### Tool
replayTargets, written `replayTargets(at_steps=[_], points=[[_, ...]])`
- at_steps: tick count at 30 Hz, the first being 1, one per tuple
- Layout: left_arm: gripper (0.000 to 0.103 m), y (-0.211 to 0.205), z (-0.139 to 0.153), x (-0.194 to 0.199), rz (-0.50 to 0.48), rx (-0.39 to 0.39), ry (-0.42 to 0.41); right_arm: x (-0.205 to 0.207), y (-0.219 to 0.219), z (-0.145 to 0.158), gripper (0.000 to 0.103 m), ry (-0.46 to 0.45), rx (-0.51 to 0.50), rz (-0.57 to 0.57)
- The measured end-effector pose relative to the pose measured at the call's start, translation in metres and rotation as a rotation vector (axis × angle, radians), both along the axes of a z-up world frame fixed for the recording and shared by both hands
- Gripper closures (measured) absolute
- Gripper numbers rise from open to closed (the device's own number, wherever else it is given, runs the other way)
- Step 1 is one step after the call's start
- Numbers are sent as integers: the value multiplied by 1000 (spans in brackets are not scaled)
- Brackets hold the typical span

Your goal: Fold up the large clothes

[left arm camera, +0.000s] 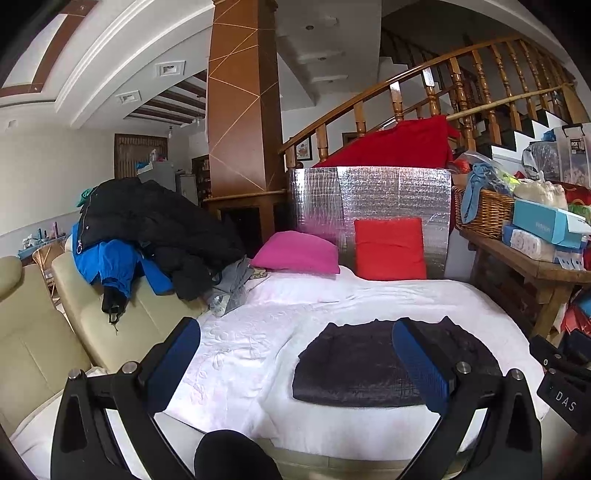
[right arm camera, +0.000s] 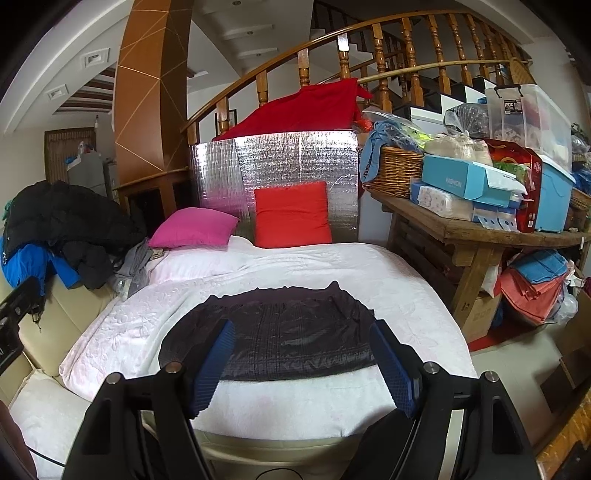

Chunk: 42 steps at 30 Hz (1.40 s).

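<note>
**Two sets of tongs poised over a folded dark garment**

One dark garment (right arm camera: 273,343) lay folded into a flat rectangle near the front edge of a white quilted bedspread (right arm camera: 388,280). The left tongs (left arm camera: 299,365) and right tongs (right arm camera: 303,363) both hovered above it with their blue pads spread wide, pinching nothing. At the far end of the bed a pink cushion (right arm camera: 194,227) lay flat and a red cushion (right arm camera: 291,214) leaned upright against a silver foil panel (right arm camera: 280,162), with a red cloth (right arm camera: 306,107) draped behind its top. To the left, black and blue jackets (left arm camera: 147,232) were heaped on a cream sofa (left arm camera: 44,332). To the right stood a wooden counter (right arm camera: 480,230) crowded with a wicker basket (right arm camera: 395,170), boxes and bags. A wooden stair railing (right arm camera: 369,33) curved overhead beside a brown pillar (left arm camera: 240,96).
</note>
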State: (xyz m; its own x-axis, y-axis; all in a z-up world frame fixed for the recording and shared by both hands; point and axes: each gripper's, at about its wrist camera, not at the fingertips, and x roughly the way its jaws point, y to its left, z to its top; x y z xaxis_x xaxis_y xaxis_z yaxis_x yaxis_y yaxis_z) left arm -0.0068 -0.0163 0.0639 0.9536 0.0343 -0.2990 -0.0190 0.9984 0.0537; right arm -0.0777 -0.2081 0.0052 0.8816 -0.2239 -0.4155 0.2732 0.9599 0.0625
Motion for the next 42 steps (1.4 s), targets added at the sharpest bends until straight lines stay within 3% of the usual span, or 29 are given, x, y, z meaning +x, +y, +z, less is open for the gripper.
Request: replayTargets(at_steps=[42], points=[[0, 10, -20, 25, 20, -3, 65, 39, 23, -24, 25, 76, -42, 33]])
